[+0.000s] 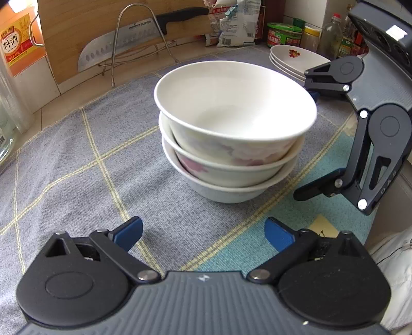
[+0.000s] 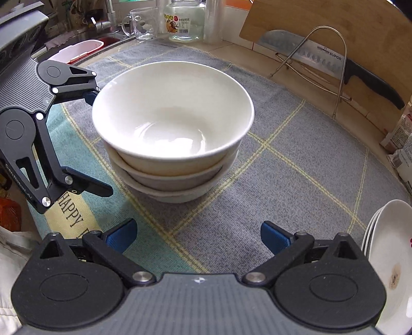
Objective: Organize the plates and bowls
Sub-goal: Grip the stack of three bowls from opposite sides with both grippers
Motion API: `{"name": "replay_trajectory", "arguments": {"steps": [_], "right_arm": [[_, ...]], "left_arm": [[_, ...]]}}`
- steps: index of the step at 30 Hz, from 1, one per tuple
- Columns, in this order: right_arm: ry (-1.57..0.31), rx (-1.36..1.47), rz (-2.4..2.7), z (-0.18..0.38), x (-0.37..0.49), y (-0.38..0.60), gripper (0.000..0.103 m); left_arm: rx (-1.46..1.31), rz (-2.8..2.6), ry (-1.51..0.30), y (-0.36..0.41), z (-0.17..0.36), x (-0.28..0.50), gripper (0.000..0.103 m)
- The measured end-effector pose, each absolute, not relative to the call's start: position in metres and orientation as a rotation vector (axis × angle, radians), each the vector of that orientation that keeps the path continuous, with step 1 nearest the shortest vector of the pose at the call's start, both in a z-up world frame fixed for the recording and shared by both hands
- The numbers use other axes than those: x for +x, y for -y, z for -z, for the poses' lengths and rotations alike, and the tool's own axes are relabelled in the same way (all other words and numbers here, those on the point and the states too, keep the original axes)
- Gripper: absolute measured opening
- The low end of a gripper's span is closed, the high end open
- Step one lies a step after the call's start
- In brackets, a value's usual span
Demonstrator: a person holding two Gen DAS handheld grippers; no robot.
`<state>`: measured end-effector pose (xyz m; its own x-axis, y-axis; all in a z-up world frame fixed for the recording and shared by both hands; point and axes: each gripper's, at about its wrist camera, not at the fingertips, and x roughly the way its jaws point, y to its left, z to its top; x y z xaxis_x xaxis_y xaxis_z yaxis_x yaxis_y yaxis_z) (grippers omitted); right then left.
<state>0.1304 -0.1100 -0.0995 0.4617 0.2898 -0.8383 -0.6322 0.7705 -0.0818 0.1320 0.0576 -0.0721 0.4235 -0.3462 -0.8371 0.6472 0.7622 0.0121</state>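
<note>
Three white bowls (image 1: 231, 134) with pink flower prints are nested in a stack on the cloth mat (image 1: 77, 159); the top bowl sits slightly tilted. My left gripper (image 1: 203, 233) is open, a short way back from the stack, with nothing between its blue pads. In the right wrist view the same bowls (image 2: 172, 123) lie ahead of my right gripper (image 2: 198, 235), which is also open and holds nothing. Each gripper shows in the other's view beside the stack: the right gripper (image 1: 306, 139) at its right, the left gripper (image 2: 100, 139) at its left. A stack of white plates (image 1: 296, 58) stands behind on the right.
A wire rack (image 1: 134, 41) with a large knife (image 1: 123, 43) and a wooden board stands at the back. Food bags (image 1: 231, 23) and jars (image 1: 283, 33) line the wall. A glass mug (image 2: 141, 24), a glass jar (image 2: 184, 20) and a sink (image 2: 103, 41) lie beyond the mat. The plates (image 2: 388, 257) sit close to my right gripper.
</note>
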Motion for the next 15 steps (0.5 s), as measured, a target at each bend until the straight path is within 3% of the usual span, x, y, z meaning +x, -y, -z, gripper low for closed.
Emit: {"name": "replay_trajectory", "arguments": {"steps": [15], "right_arm": [[-0.846,-0.421,-0.732,0.116,0.133,0.129,0.103]], "left_arm": [[0.306,0.573,-0.929,-0.052,0.082,0.133,0.103]]}}
